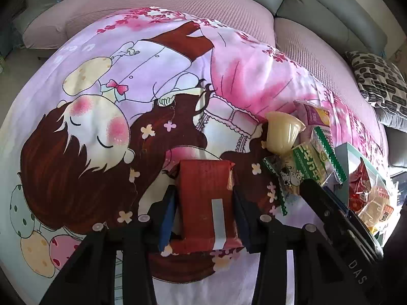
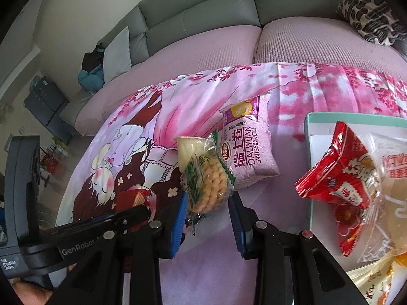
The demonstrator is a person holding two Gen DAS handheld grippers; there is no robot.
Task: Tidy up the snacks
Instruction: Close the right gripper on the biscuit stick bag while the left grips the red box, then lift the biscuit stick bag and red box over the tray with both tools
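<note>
Blue-padded fingers of the left gripper [image 1: 204, 203] are being pressed against both sides of a dark red wafer packet [image 1: 206, 198], which is being held clenched just above the cartoon-printed blanket [image 1: 101, 117]. Over on the right, the right gripper [image 2: 207, 216] is being held parted, its blue pads standing either side of a clear green-edged biscuit packet [image 2: 207, 188]; the left pad is touching or nearly touching the wrapper, while the right pad is being kept just apart from it, so the packet is not being clamped. This biscuit packet is lying on the blanket, leaning against a pale yellow jelly cup [image 2: 189, 150] that is tipped on its side. Just beyond them, a pink Swiss roll packet [image 2: 248, 147] is lying flat on the blanket. To the right, a teal-rimmed box [image 2: 309, 132] is being filled with snacks: a red foil packet [image 2: 338, 178] and a clear-wrapped pastry [image 2: 389, 178] are resting inside it, overlapping each other. In the left wrist view the same cluster is being seen at the right edge, near the right gripper's black body. Farther back, the pink-covered sofa seat [image 2: 203, 50] and grey backrest [image 2: 198, 7] are being seen, with a black-and-white patterned cushion [image 2: 371, 15] at the far right.
</note>
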